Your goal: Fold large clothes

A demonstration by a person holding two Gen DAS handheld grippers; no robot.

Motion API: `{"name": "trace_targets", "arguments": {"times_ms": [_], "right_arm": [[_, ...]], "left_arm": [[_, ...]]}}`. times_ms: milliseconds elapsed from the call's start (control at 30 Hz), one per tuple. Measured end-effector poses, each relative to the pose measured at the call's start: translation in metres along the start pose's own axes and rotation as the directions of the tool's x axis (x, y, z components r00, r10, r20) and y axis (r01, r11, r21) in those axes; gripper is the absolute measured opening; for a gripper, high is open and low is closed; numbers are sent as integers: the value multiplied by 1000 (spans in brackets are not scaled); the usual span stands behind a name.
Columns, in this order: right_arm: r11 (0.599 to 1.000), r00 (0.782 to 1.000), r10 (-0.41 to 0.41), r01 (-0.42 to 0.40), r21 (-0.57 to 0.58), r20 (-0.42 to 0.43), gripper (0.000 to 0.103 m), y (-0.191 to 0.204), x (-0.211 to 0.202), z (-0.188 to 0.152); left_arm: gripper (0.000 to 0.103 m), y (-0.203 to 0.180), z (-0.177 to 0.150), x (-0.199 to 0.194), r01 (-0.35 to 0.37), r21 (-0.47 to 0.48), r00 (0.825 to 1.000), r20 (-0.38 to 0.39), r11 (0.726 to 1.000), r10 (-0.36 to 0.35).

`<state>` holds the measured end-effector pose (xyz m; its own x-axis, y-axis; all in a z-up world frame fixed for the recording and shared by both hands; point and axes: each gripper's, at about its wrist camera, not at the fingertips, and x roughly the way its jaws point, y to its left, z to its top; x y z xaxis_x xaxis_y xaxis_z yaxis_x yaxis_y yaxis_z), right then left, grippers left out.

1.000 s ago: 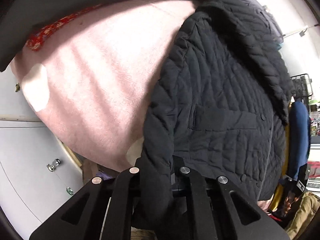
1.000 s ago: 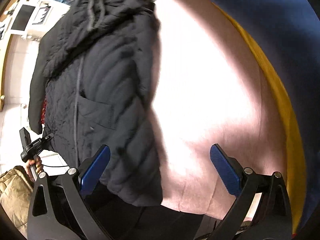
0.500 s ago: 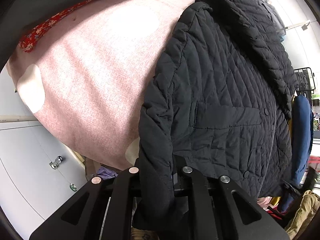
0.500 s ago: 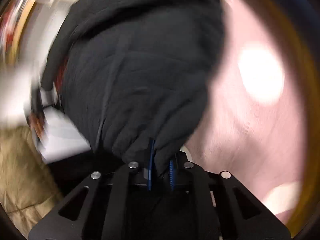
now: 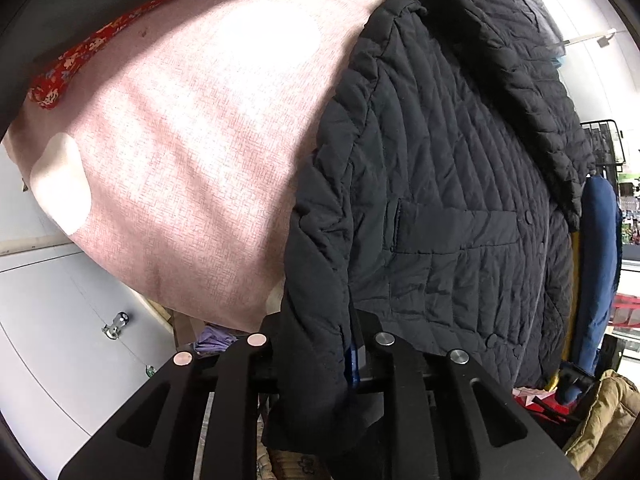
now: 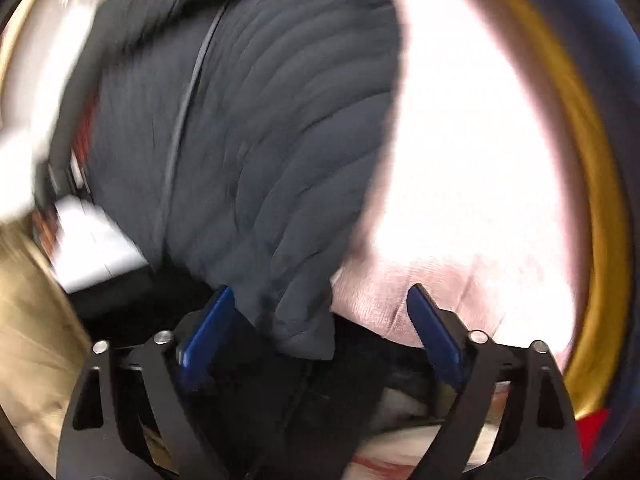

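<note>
Jacket (image 5: 440,200) hem in left hand-held gripper (image 5: 320,344)

We see a black quilted puffer jacket (image 5: 448,184), stitched in slanting chevron lines with a plain dark pocket flap, lying on a pale pink woven cover (image 5: 192,152) marked with cream-white round patches. At the cover's far edge runs a strip of red cloth with a small floral print (image 5: 76,64), and beside the jacket hang a navy blue garment (image 5: 600,264) and a mustard yellow band (image 6: 592,184). We also note the royal blue pads (image 6: 434,340) on black jaws, and a tan quilted cloth (image 5: 600,420).
</note>
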<state>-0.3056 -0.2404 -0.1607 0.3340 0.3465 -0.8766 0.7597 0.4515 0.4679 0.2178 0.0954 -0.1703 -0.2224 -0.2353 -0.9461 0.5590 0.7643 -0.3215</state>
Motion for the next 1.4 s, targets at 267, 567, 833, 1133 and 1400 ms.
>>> {"name": "trace_targets", "arguments": {"times_ms": [267, 567, 833, 1133, 1400], "right_arm": [[938, 962, 272, -266, 224, 5, 87, -53, 34, 2], [955, 956, 288, -281, 97, -60, 15, -11, 61, 0], [963, 957, 266, -269, -4, -119, 10, 3, 22, -16], [956, 959, 272, -261, -136, 74, 9, 34, -28, 67], [963, 882, 247, -176, -206, 400, 9, 70, -128, 198]], "left_arm": [[17, -4, 4, 9, -35, 48, 999, -35, 998, 37], [15, -10, -3, -2, -20, 98, 999, -32, 995, 23], [13, -18, -28, -18, -3, 167, 997, -76, 986, 16], [11, -65, 32, -77, 88, 193, 985, 131, 977, -114], [11, -127, 150, -123, 11, 233, 916, 388, 972, -104]]}}
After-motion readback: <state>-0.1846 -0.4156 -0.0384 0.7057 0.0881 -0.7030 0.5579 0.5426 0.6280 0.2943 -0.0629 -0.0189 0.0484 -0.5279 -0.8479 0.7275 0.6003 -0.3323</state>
